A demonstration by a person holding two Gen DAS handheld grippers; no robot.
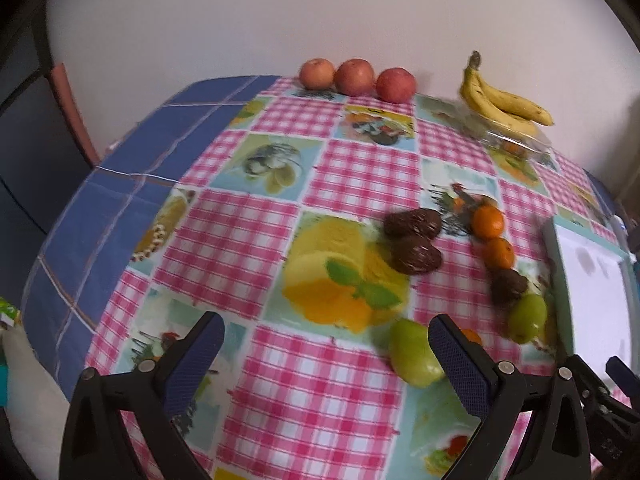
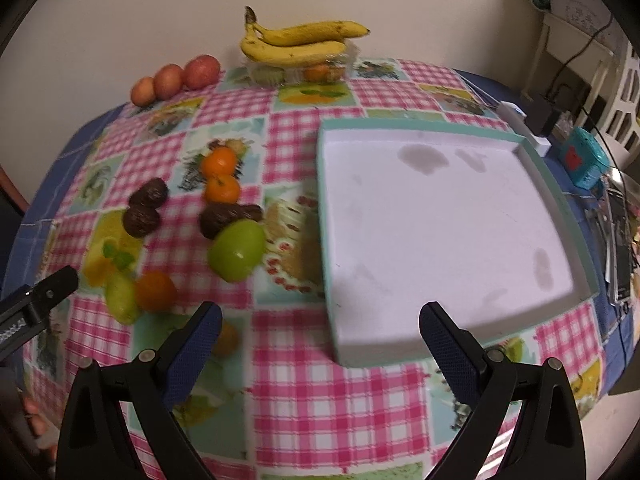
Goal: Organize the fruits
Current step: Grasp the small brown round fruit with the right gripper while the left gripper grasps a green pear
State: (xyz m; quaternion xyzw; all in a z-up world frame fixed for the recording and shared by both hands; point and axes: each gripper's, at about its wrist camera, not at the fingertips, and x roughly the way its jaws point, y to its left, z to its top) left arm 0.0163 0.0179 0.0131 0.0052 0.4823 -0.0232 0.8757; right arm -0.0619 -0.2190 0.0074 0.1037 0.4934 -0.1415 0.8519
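Note:
Loose fruit lies on the checked tablecloth: oranges point(image 2: 219, 162), dark brown fruits point(image 2: 149, 194), a green apple point(image 2: 237, 250), a smaller green fruit point(image 2: 120, 296) beside another orange point(image 2: 156, 290). An empty white tray point(image 2: 440, 216) with a teal rim sits to their right. My left gripper point(image 1: 326, 336) is open and empty, with a green fruit point(image 1: 412, 354) by its right finger. My right gripper point(image 2: 320, 326) is open and empty over the tray's near left corner. The left gripper's tip shows in the right wrist view point(image 2: 44, 292).
Three red apples point(image 1: 356, 76) line the table's far edge by the wall. Bananas point(image 2: 296, 42) lie on a clear plastic box point(image 2: 300, 70) at the back. A teal device point(image 2: 586, 164), a white block and cables sit right of the tray.

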